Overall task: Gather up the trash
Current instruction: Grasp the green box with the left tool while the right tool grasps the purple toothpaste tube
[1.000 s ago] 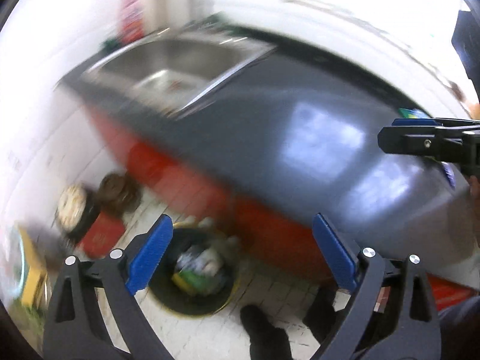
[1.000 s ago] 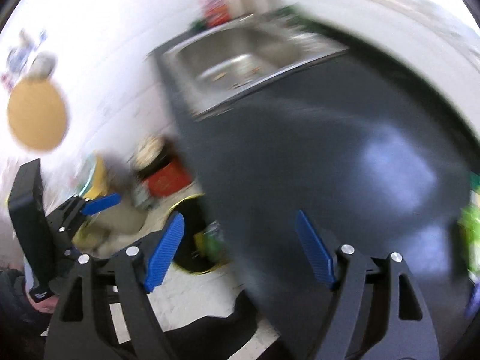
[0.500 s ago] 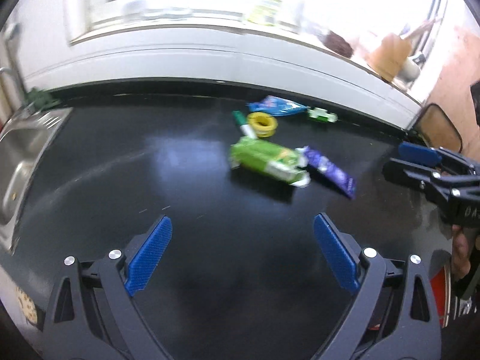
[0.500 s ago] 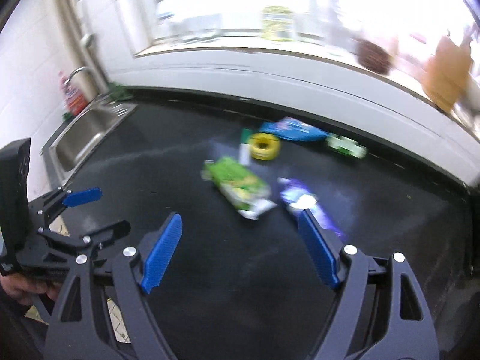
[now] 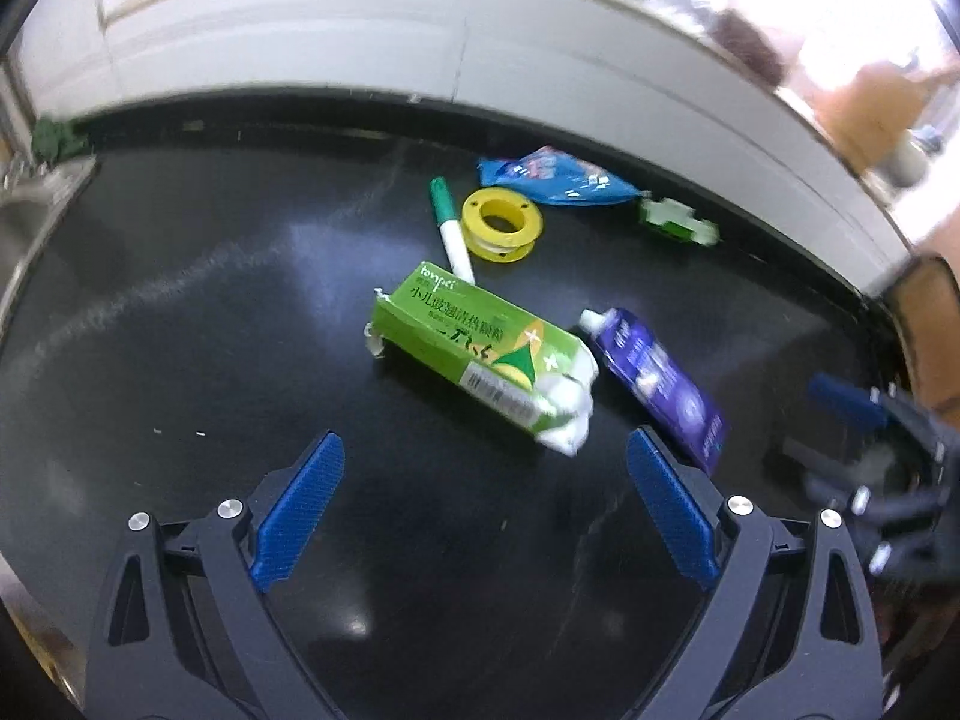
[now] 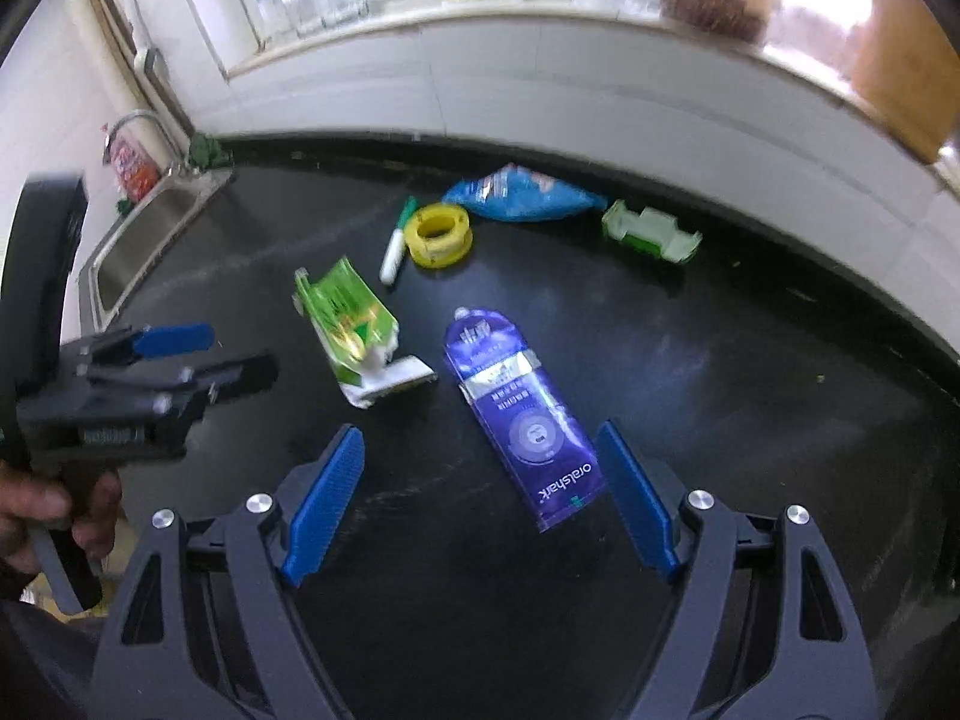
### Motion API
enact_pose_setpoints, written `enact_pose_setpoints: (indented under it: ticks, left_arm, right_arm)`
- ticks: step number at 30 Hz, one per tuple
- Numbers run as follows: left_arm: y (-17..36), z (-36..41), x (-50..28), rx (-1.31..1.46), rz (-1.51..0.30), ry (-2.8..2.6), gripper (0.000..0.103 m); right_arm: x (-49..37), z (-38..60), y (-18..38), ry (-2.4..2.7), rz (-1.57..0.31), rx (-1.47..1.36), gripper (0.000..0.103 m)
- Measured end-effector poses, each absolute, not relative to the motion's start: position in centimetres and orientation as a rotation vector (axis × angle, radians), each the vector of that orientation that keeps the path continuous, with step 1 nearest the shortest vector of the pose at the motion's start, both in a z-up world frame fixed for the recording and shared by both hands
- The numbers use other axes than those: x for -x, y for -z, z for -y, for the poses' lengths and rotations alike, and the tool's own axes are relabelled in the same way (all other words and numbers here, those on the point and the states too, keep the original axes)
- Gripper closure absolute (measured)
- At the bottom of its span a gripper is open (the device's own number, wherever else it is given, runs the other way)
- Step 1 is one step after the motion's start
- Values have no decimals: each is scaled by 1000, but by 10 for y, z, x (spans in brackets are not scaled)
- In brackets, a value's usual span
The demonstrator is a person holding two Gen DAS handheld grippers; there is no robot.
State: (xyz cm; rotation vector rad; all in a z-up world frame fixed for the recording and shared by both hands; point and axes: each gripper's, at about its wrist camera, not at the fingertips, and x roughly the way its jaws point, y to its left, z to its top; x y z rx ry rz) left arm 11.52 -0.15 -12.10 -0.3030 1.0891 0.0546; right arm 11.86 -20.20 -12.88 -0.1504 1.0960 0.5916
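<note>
On the black desk (image 6: pixel 720 360) nothing looks collected yet: my left gripper (image 5: pixel 483 504) and right gripper (image 6: pixel 480 498) hang spread and empty, green carton (image 5: pixel 480 354) at twelve o'clock, purple pouch (image 6: pixel 522 414) between right's jaws.

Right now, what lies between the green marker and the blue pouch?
The yellow tape roll lies between the green marker and the blue pouch, seen in both wrist views.
</note>
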Motion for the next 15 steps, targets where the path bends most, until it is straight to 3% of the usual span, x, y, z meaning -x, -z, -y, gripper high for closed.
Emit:
enact_pose_setpoints:
  ticks: [11,15]
  left_arm:
    - [175,-13,-186,548,-1185,-254,11]
    - [185,-17,-193,574,-1191,-281,16]
  right_arm:
    - [-159,178,195,-691,-1175,271,26]
    - [-169,171,206,-699,-1166,312,34]
